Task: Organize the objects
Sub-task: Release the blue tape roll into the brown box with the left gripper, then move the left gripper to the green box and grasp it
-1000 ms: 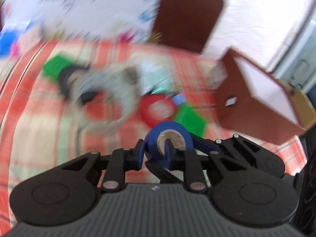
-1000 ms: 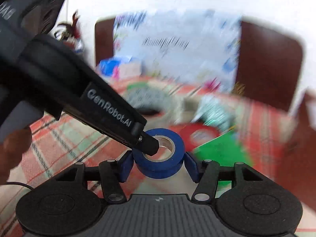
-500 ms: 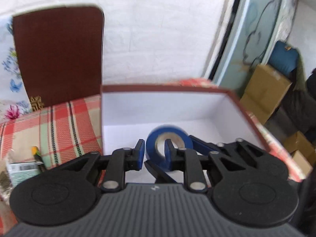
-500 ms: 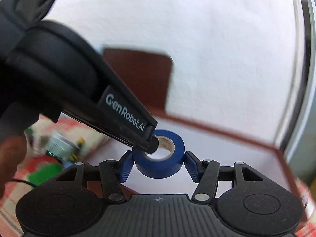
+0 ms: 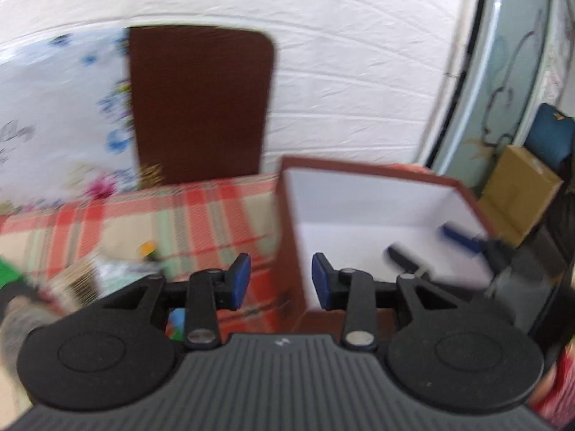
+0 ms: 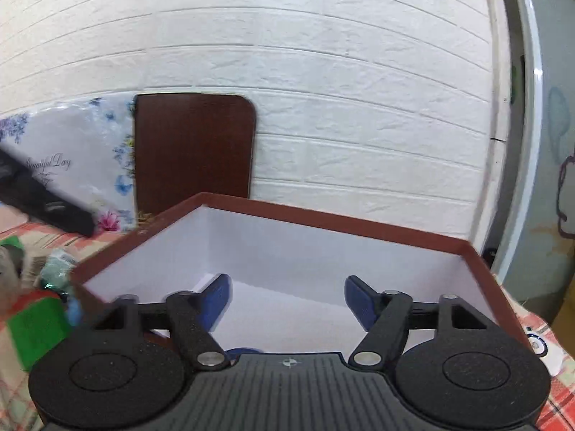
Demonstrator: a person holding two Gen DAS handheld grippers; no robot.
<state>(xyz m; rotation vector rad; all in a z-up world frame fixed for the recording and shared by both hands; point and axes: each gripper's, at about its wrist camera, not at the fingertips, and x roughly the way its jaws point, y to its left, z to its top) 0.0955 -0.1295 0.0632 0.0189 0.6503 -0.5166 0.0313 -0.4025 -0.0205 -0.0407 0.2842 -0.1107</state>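
- Release over the box (image 6: pixel 323 215): right claw (image 6: pixel 287 303) opening wide, empty; blue tape roll (image 6: pixel 244 351) just visible below.
- Left claw (image 5: pixel 281 280) opening, empty; keep both clear of box walls.

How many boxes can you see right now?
2. A brown box with white lining stands open on the red plaid tablecloth. A tan cardboard box sits beyond it to the right, off the table. Others may be hidden behind them.
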